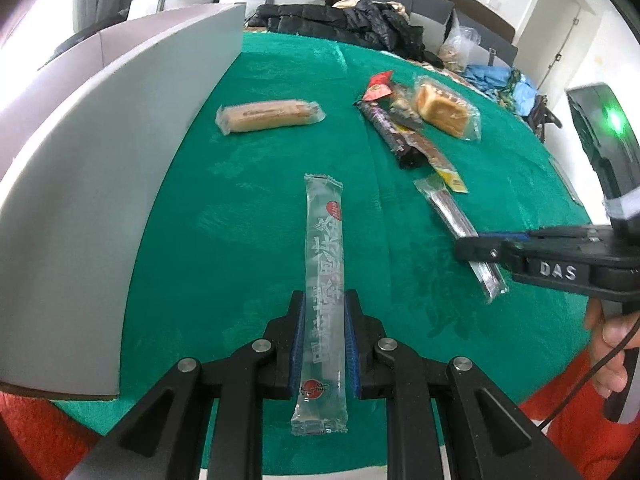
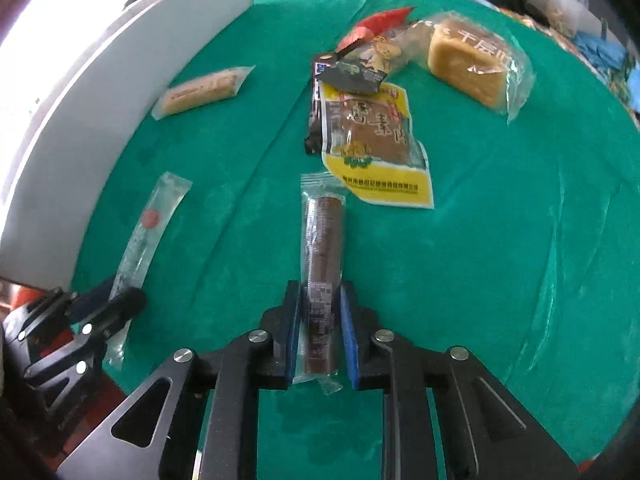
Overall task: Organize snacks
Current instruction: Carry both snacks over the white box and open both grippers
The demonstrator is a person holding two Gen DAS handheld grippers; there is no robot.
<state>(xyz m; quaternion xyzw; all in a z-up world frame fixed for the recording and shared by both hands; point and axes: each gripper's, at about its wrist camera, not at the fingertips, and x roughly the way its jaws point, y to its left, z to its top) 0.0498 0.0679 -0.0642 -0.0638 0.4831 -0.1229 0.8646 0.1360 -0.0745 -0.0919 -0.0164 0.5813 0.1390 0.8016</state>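
My left gripper [image 1: 324, 300] is shut on a long clear snack stick with a red dot [image 1: 324, 280], which points away over the green cloth; it also shows in the right wrist view [image 2: 148, 228]. My right gripper [image 2: 320, 292] is shut on a brown sausage stick in clear wrap [image 2: 323, 256], seen from the side in the left wrist view [image 1: 460, 220]. A beige wafer bar [image 1: 268, 116] lies near the grey board. A pile holds a yellow-edged pack [image 2: 376, 140], a dark pack [image 2: 352, 72], a red pack [image 2: 380, 20] and a wrapped bread loaf [image 2: 472, 68].
A grey board [image 1: 100, 160] stands along the left of the green-covered table [image 1: 240, 240]. Dark clothing [image 1: 340, 20] and bags lie at the far edge, with sofa cushions behind. A red surface shows below the near table edge.
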